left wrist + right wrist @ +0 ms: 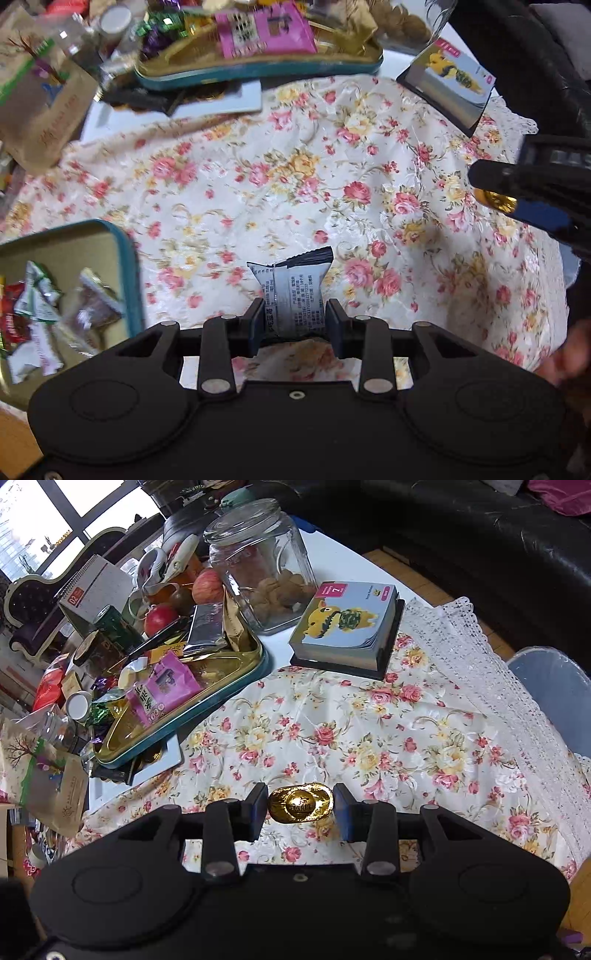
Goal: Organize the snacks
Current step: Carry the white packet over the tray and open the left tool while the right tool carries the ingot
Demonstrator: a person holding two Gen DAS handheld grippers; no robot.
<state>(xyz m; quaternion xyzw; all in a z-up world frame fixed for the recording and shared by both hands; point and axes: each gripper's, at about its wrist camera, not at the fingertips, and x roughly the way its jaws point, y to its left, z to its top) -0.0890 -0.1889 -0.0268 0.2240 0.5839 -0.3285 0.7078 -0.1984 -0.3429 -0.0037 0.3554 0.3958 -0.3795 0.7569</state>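
Observation:
My left gripper (295,322) is shut on a small black-and-silver snack packet (293,291), held above the floral tablecloth (258,177). A teal tin (127,266) with several wrapped candies lies just to its left. My right gripper (300,805) is shut on a gold ingot-shaped foil candy (300,802), held over the cloth; it also shows in the left wrist view (496,201) at the right edge. A second teal tin tray (221,686) at the back left holds a pink packet (162,690) and other snacks.
A glass jar (258,565) of nuts, apples (207,587), a day calendar block (347,624), a paper bag (51,786) and cluttered packets crowd the back and left. A black sofa (480,535) lies beyond the table. A lace cloth edge (480,664) runs along the right.

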